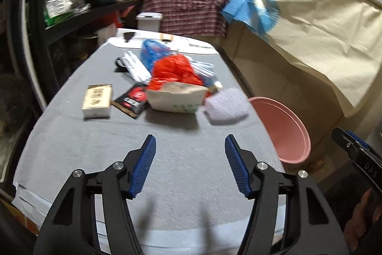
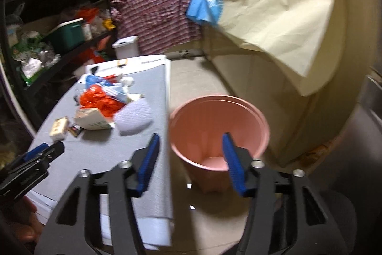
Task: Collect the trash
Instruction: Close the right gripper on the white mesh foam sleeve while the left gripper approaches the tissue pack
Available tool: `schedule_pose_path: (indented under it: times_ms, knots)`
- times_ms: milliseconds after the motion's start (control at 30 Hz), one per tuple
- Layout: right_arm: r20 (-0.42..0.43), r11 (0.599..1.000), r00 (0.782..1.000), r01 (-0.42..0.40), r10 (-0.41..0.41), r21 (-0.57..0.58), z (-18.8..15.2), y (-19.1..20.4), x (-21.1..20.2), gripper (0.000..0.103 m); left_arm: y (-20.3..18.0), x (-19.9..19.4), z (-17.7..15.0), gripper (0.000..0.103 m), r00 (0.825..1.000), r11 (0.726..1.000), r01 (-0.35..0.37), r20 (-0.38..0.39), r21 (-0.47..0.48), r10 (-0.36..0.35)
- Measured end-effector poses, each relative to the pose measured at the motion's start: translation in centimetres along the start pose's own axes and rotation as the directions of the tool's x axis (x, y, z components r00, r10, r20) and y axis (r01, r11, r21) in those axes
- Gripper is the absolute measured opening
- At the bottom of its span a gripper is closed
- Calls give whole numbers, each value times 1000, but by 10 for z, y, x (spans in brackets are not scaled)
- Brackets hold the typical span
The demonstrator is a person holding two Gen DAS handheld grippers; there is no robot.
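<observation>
Left gripper (image 1: 190,142) low over the near end of the grey surface (image 1: 95,140), jaws parted to a middling gap, nothing between them, pads clear of the cloth. Right gripper (image 2: 190,142) just past the surface's right edge, jaws likewise part open and empty, framing the near rim of the pink bin (image 2: 219,116). Bin on the floor, beside the right edge, upright, mouth open; what lies in it too blurred to tell.

Trash heaped at the middle of the surface, toward the far end. Red bag (image 1: 175,71) crumpled on top of the heap, blue bag (image 1: 152,49) behind it toward the far edge, white wrappers (image 1: 135,66) fanned out on its left. Paper bag (image 1: 176,97) at the heap's near side, touching the red bag. White pad (image 1: 225,106) by the right edge, just beside the paper bag. Black sachet (image 1: 133,99) flat on the cloth, just left of the paper bag. Small box (image 1: 97,100) left of the sachet, near the left edge, apart from the heap.

Beyond the far end, a white container (image 1: 149,20) and a striped cloth (image 1: 186,1) hanging. Shelves (image 1: 90,6) along the left side, crowded. Cream sheet (image 1: 322,35) draped at the right.
</observation>
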State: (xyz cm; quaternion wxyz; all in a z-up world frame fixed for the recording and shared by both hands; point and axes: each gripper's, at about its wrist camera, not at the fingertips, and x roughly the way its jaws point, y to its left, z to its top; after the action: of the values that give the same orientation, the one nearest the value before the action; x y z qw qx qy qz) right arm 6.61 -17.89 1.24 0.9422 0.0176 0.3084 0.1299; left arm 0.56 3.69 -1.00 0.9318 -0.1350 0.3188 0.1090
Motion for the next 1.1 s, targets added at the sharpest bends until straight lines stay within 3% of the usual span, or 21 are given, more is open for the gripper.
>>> schedule_pose_path:
  times_ms: [67,200,333,533,633,833,1100]
  knots:
    - [-7,999,999,-44,44,-4,8,7,10,37,10,6,4,56,1000,999,-13,-10,-31,13]
    - [-31,992,991,-127,127,-3,22,31,38,37,27,19,9,56,998,996,-56,-34,-62,54]
    - [-69,984,981,-180,180,17,35,51,72,38,46,23,19,56,994,990,-113,-10,-83,112]
    - [-125,986,978,-164,166,20,43,71,125,42,78,46,30,57,976,968,-216,-31,-127,214]
    - [-148,987,976,-157,159,22,44,72,147,51,97,59,35,61,964,952,-264,-56,-157,259]
    - [-238,986,957,-162,167,41,36,70,185,56,124,86,40,66,952,931,-304,-111,-202,287]
    - [-263,981,947,-192,186,-1,29,81,196,55,134,108,48,66,938,919,-342,-137,-197,320]
